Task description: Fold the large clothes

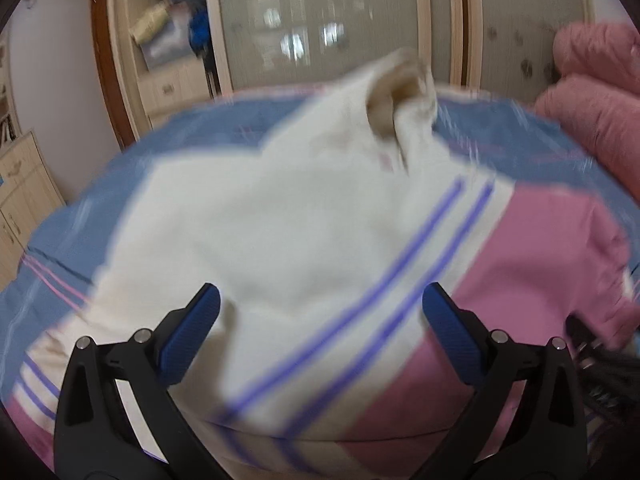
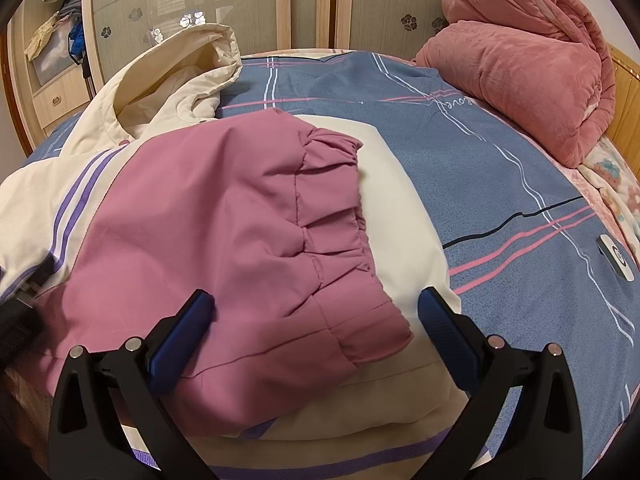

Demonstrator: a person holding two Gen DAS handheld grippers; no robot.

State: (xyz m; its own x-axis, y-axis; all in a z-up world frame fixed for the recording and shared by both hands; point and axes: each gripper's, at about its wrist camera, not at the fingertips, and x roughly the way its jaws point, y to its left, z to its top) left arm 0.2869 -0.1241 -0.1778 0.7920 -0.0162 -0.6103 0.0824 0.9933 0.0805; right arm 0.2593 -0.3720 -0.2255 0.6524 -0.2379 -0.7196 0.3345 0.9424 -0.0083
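Lying across the blue plaid bedsheet [image 2: 460, 152] is one cream hooded jacket [image 2: 400, 216] with two purple stripes and a pink gathered-cuff sleeve [image 2: 224, 240] folded over its body. Two grippers show: the left gripper [image 1: 320, 320] and right gripper [image 2: 316, 316], both with fingers spread apart, holding nothing. One rolled pink fleece blanket [image 2: 520, 64] sits beyond. Motion blur smears the left view; the jacket's near hem is cut off.
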